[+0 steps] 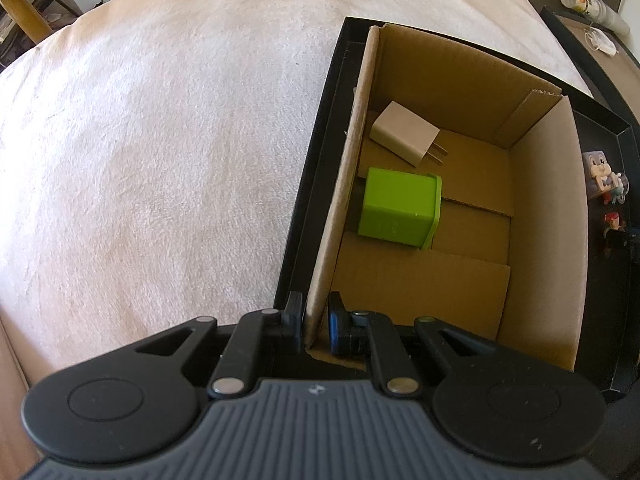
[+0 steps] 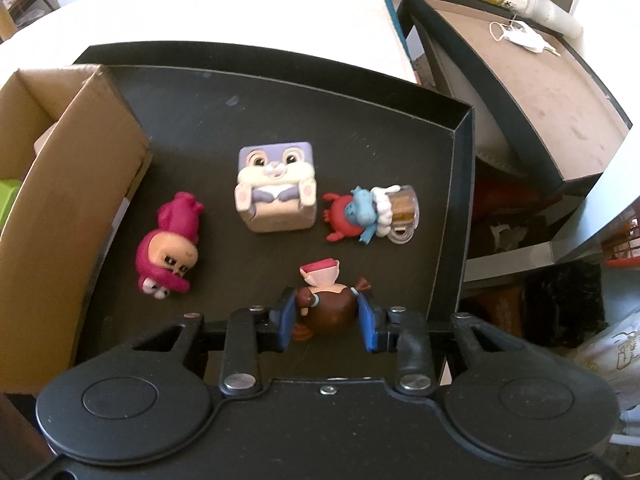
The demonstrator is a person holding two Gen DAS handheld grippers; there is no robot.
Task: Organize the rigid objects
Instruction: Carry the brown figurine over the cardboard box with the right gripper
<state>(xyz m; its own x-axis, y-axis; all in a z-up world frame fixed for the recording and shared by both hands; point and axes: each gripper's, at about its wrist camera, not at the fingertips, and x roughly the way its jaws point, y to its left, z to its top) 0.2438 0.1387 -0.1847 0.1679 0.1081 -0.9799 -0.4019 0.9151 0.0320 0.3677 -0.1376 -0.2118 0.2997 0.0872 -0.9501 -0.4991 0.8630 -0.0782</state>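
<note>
Two grippers busy: right gripper [image 2: 326,322] half-open, straddling brown round-headed plastic figurine [image 2: 328,312], long axis pointing ahead; left gripper [image 1: 314,324] pinching brown cardboard box [image 1: 344,184] wall.

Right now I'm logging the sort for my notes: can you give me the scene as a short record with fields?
container: black tray on a pale blanket
inner box: cardboard box, standing in the tray
in the box: white charger; green cube
on the tray floor: pink figure; bunny cube; red and blue figure
left gripper: jaws either side of the box's wall
right gripper: jaws around the brown figure; contact unclear
</note>
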